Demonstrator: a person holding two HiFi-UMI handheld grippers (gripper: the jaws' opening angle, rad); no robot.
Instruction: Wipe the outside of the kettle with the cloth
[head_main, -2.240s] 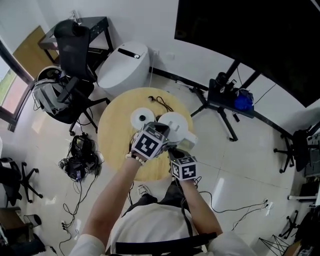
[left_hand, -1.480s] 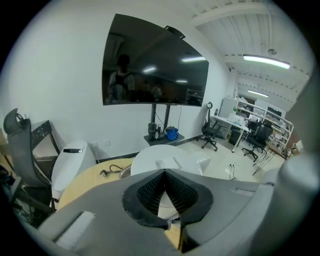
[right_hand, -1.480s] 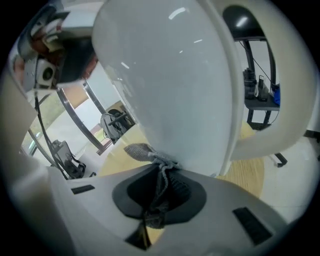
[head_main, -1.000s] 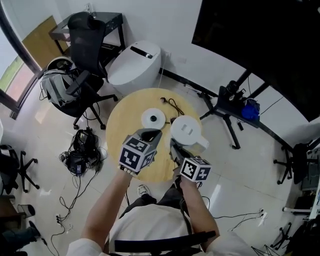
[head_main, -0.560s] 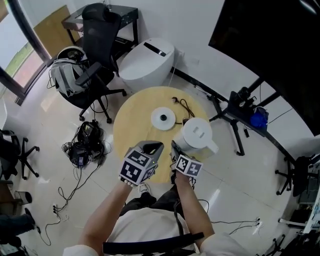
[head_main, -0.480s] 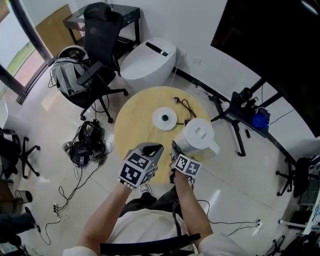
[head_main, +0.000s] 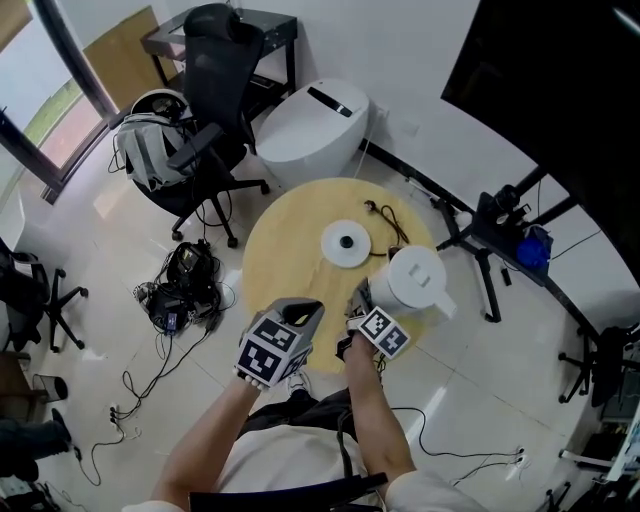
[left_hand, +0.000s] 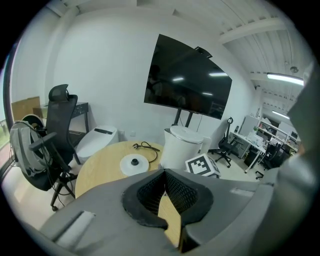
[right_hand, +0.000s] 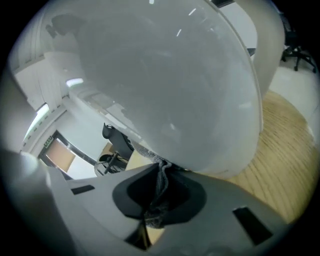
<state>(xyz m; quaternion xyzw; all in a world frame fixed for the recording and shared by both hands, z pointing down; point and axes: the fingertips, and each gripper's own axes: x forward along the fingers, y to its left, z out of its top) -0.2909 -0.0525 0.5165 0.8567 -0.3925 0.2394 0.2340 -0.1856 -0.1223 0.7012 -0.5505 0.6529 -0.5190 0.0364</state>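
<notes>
The white kettle (head_main: 415, 280) stands on the right of the round wooden table (head_main: 280, 260). It fills the right gripper view (right_hand: 165, 80). My right gripper (head_main: 358, 298) is shut on a grey cloth (right_hand: 158, 186), and the cloth lies against the kettle's lower near-left side. My left gripper (head_main: 303, 305) hangs shut and empty over the table's near edge, left of the right one and apart from the kettle. In the left gripper view its pads (left_hand: 150, 192) meet, with the kettle (left_hand: 182, 145) beyond them.
The kettle's round white base (head_main: 346, 243) and its black cord (head_main: 385, 215) lie on the table behind the kettle. Around the table are a black office chair (head_main: 215, 60), a white pod-shaped unit (head_main: 315, 115), floor cables (head_main: 180, 295) and a black stand (head_main: 500, 225).
The right gripper has come down along the kettle's near side with the cloth and rolled. The left gripper has drawn back from the kettle toward the near edge, still shut.
</notes>
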